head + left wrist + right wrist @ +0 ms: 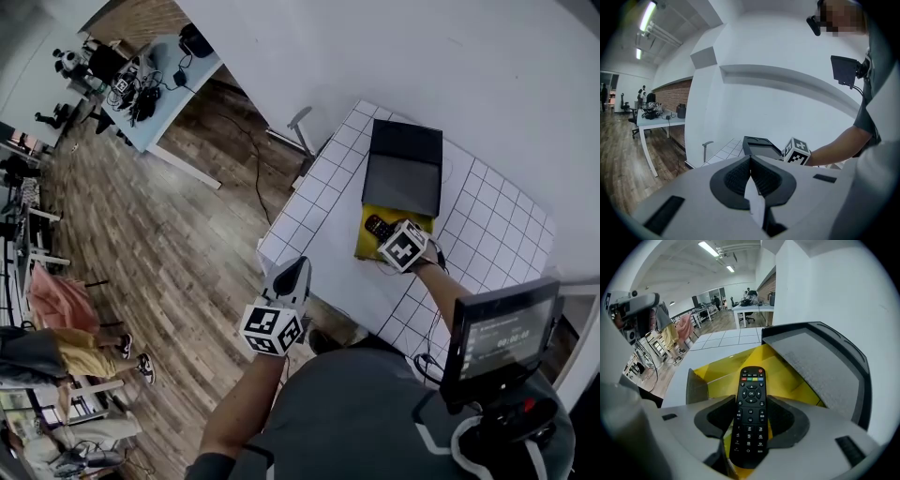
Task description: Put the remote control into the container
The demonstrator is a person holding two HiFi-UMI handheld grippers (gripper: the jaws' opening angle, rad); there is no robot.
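The remote control [750, 416] sat clamped lengthwise in the right gripper [751, 411]. Its button end pointed forward over the open yellow container [722, 369] on the table [487, 206]. The left gripper [751, 176], jaws together and empty, hung well away, off the table.

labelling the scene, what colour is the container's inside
Yellow container interior, clearest in the right gripper view.
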